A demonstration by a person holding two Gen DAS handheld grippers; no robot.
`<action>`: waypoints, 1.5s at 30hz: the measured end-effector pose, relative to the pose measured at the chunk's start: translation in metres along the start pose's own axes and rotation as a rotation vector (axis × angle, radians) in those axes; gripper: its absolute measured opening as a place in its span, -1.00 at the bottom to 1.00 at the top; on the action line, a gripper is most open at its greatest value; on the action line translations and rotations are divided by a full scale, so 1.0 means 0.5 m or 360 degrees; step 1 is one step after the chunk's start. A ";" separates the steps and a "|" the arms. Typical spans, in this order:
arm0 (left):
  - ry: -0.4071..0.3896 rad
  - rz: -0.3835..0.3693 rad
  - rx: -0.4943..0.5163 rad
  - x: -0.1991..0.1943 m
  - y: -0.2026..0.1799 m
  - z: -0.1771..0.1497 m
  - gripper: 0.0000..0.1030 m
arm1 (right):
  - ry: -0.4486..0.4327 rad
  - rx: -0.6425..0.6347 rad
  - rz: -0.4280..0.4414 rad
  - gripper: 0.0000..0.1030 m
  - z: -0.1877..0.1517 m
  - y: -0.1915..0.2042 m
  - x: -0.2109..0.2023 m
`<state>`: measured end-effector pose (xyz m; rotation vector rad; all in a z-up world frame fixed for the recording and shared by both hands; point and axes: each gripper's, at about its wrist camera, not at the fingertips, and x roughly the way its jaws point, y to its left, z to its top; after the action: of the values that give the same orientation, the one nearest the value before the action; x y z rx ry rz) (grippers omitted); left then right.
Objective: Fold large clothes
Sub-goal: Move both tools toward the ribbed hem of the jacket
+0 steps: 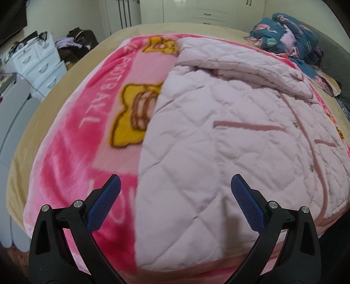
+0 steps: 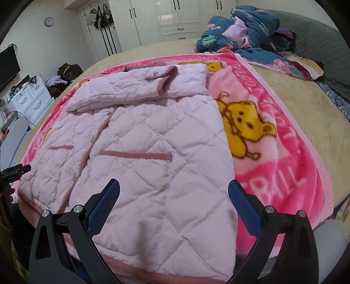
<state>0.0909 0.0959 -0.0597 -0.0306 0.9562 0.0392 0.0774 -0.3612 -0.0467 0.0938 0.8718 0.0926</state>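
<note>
- Left gripper (image 1: 175, 185), black with blue textured pads, hovers with its fingers spread wide and nothing between them, above the near hem of the jacket.
- Right gripper (image 2: 174, 190) likewise stands apart and empty over the hem.
- A pale pink quilted jacket (image 2: 135, 148) lies flat, front up, with one sleeve (image 2: 122, 91) folded across its chest.
- Beneath it spreads a bright pink fleece blanket with yellow bears (image 2: 273, 157), covering a tan bed (image 2: 306, 104).
- Farther back, a crumpled dark blue floral quilt (image 2: 240, 28) sits near white wardrobes (image 2: 175, 17).
</note>
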 end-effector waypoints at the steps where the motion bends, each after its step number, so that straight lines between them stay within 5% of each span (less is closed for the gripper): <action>1: 0.0011 -0.0003 -0.0012 0.002 0.008 -0.005 0.84 | 0.0006 0.0003 -0.0004 0.92 -0.003 -0.003 0.000; 12: 0.0167 -0.0174 -0.0112 0.039 0.030 -0.053 0.84 | 0.0126 0.0016 -0.0025 0.92 -0.048 -0.027 -0.001; 30: 0.0089 -0.0285 -0.0030 0.025 -0.029 -0.050 0.79 | 0.0378 0.0072 -0.0008 0.87 -0.097 -0.057 0.000; 33: 0.0092 -0.0286 -0.0035 0.025 -0.028 -0.051 0.79 | 0.0465 0.0093 0.0046 0.48 -0.103 -0.057 0.019; 38: 0.0092 -0.0292 -0.0060 0.023 -0.018 -0.053 0.79 | 0.0532 0.0110 0.0118 0.14 -0.104 -0.048 0.031; 43: 0.0096 -0.0296 -0.0115 0.021 0.003 -0.058 0.79 | 0.0393 0.0044 0.0231 -0.47 -0.084 -0.028 -0.009; 45: 0.0100 -0.0295 -0.0134 0.023 0.012 -0.059 0.79 | 0.0307 0.0032 0.0291 -0.53 -0.065 -0.021 -0.028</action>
<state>0.0729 0.1007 -0.0860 -0.1991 1.0105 -0.0926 0.0439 -0.3720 -0.0579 0.1853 1.0560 0.2673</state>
